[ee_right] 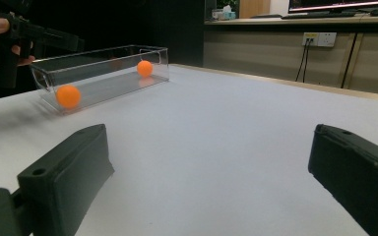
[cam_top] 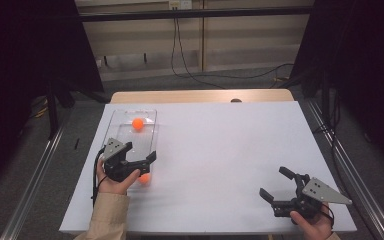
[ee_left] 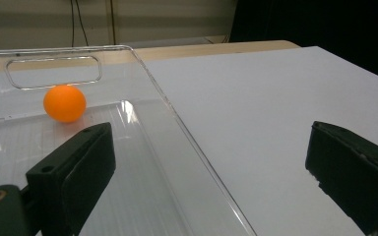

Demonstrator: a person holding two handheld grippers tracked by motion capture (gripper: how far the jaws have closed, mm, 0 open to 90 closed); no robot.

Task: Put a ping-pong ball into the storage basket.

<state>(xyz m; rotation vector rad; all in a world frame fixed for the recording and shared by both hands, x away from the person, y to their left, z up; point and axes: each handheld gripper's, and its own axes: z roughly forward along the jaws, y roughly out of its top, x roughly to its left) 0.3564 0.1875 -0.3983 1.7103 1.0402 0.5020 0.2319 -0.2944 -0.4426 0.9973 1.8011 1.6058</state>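
The left claw (cam_top: 145,162) hovers spread wide over the near end of a clear plastic box (cam_top: 152,135) at the white surface's (cam_top: 220,150) left side. Two orange balls (cam_top: 138,124) sit inside: light, smooth, likely to roll, best pinched across the middle. The right claw (cam_top: 275,184) rests spread, well apart.

Bare white table (cam_top: 220,150) right of the clear tray (cam_top: 152,131), open to passage; tray walls fencing two orange balls (cam_top: 138,124) inside.
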